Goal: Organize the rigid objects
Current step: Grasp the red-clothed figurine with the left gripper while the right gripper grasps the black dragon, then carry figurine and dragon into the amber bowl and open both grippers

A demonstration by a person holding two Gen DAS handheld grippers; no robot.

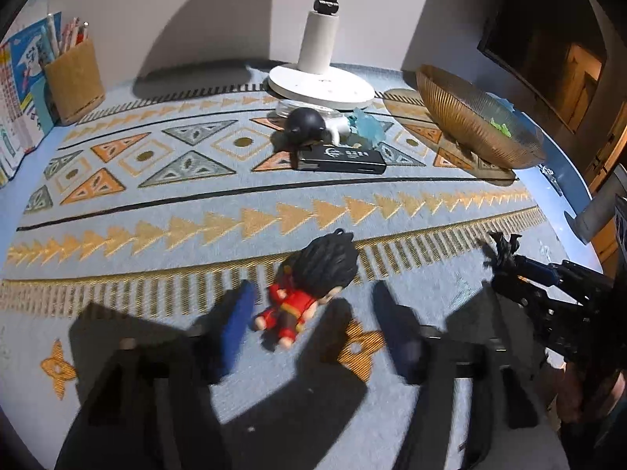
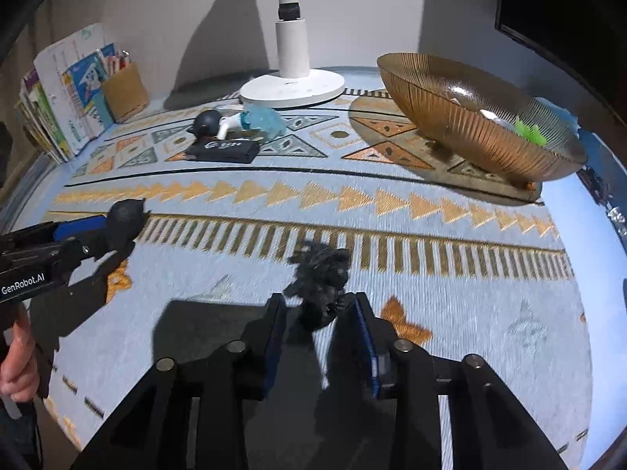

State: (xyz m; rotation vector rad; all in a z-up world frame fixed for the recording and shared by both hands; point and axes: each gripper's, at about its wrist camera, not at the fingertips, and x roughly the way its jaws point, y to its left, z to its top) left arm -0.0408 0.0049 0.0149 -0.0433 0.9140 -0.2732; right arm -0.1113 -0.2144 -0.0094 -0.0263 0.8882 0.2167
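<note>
A red-robed figurine with black hair (image 1: 301, 293) lies on the patterned mat between the open fingers of my left gripper (image 1: 313, 313); its dark head shows in the right wrist view (image 2: 125, 219). My right gripper (image 2: 319, 313) has its fingers around a spiky black figure (image 2: 321, 286), jaws close beside it, contact unclear; it also shows in the left wrist view (image 1: 499, 250). An amber ribbed glass bowl (image 2: 462, 125) stands at the right with a green piece (image 2: 531, 133) inside.
A white lamp base (image 1: 321, 86), a black round-headed toy (image 1: 305, 125), a pale blue crystal figure (image 2: 262, 119) and a black box (image 1: 339, 158) sit at the back. A pen holder (image 1: 74, 78) and books (image 2: 62, 105) stand at the left. The table edge (image 2: 603, 196) runs on the right.
</note>
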